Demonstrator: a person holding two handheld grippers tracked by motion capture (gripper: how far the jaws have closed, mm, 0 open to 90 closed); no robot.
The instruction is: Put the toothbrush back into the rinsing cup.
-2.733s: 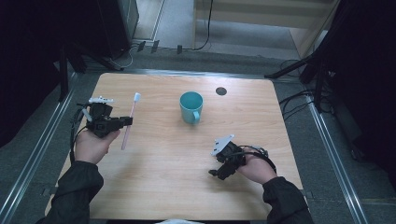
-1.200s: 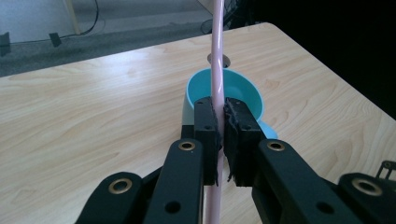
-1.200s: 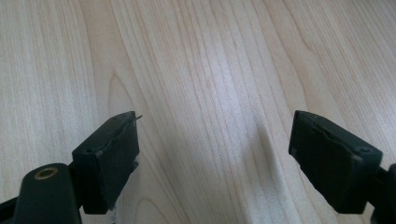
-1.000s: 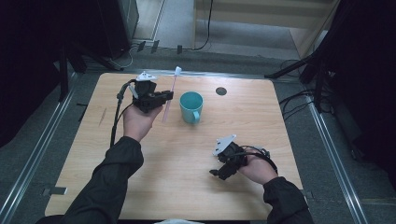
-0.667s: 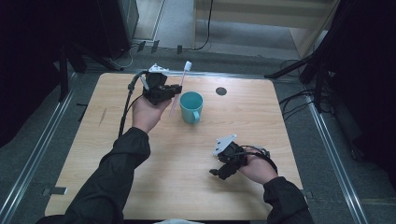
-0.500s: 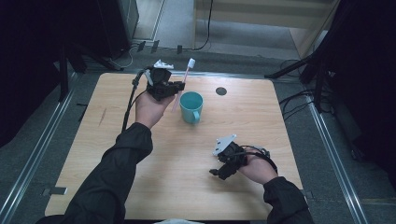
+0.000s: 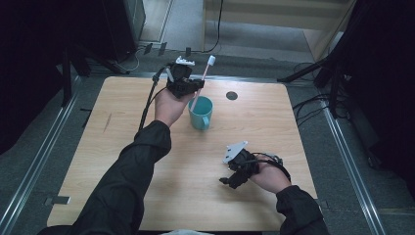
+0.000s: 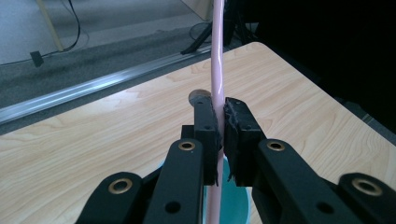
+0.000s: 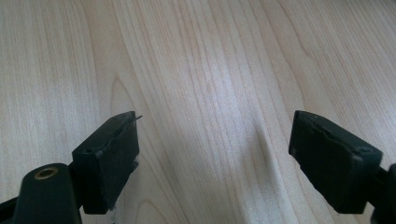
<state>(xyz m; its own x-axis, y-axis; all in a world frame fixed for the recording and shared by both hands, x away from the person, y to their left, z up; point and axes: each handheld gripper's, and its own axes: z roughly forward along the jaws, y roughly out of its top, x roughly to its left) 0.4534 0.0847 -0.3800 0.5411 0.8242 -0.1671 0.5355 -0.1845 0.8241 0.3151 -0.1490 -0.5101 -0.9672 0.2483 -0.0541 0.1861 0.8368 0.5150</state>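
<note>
On the wooden desk [image 7: 122,147], the left gripper [image 7: 192,89] pinches a pink toothbrush [image 7: 201,83] above the teal cup [image 7: 200,112] (right gripper [image 7: 230,180], five o'clock, spread).

Pink toothbrush [image 8: 217,56] with white head, teal cup [image 7: 200,111], light wood-grain table [image 7: 122,147], black jaws.

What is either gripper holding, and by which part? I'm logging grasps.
The left gripper clamps the pink toothbrush around mid-handle, above the teal mug. The right gripper holds nothing.

Pink toothbrush [image 7: 200,88] upright, bristles up, lower end inside teal mug [image 7: 200,113]
</note>
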